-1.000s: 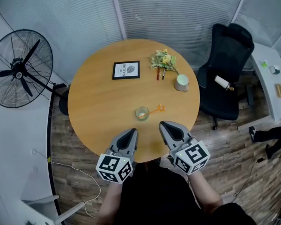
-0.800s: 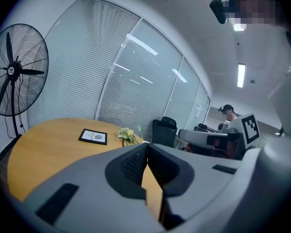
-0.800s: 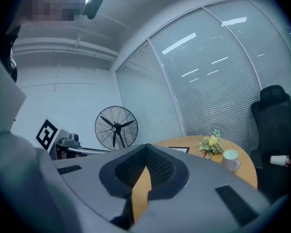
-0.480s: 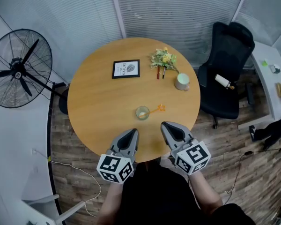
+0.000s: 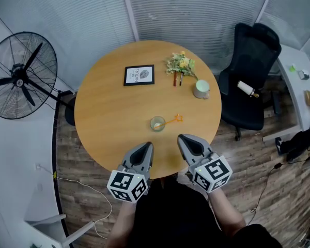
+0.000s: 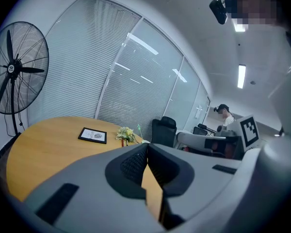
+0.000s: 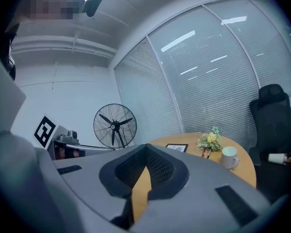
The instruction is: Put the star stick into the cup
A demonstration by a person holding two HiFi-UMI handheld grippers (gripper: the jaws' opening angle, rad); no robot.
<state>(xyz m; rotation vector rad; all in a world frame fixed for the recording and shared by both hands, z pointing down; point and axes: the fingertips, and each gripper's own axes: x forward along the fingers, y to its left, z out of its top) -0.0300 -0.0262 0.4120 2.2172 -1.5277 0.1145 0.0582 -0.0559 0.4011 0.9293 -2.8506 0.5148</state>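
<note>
A small clear glass cup [image 5: 156, 123] stands on the round wooden table [image 5: 108, 112], toward its near side. The orange star stick [image 5: 174, 120] lies flat just right of the cup, star end pointing away and thin end by the cup's rim. My left gripper [image 5: 145, 147] hovers over the near table edge, below and slightly left of the cup, shut and empty. My right gripper [image 5: 184, 139] sits just below the star stick, also shut with nothing in it. Neither gripper view shows the cup or stick; the left gripper [image 6: 147, 147] and right gripper [image 7: 146, 147] hide them.
Farther back stand a framed picture [image 5: 139, 76], a flower bunch [image 5: 180, 64] and a white mug [image 5: 200, 90]. A floor fan [image 5: 20, 76] is at the left, a black office chair [image 5: 250, 76] at the right, with a desk edge [image 5: 294, 76] beyond.
The grippers, cup and star stick have stayed where they were. Only a person's leg at the right edge of the head view has shifted.
</note>
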